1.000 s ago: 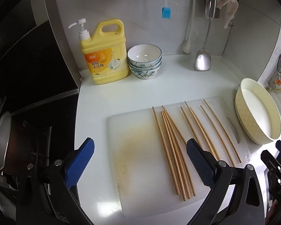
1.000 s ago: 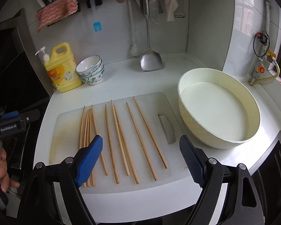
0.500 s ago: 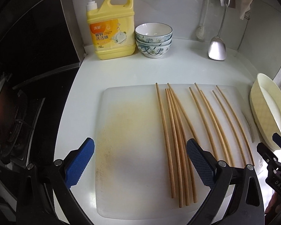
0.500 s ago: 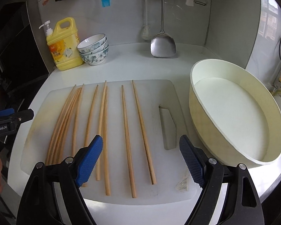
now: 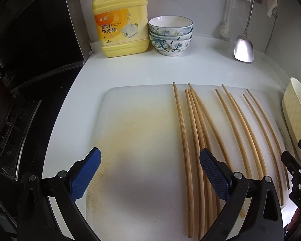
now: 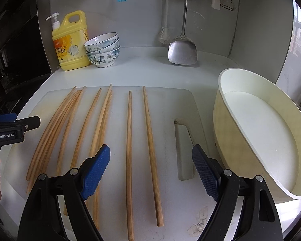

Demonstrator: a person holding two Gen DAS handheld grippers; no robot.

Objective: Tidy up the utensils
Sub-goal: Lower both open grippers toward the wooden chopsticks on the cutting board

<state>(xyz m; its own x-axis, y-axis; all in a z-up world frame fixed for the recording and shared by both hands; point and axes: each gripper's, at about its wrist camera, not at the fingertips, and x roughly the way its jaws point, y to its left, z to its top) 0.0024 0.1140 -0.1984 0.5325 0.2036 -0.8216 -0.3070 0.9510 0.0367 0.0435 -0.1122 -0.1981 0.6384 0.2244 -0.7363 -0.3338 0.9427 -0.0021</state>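
Left gripper [image 5: 150,173] and right gripper [image 6: 151,169]: jaws spread wide, nothing between them, both hovering over near edge of the white cutting board [image 5: 142,132]. Chopsticks [image 6: 128,160] lie loose on the board, approx. lengthwise: a tight bunch at its left-centre, others spaced out twd the right. Cream basin [image 6: 260,132] sits just right of board on tabletop [image 5: 170,70]. Yellow soap bottle [image 5: 120,24] and stacked bowls [image 5: 170,36] at back wall; metal spatula [image 6: 182,50] hangs nearby.
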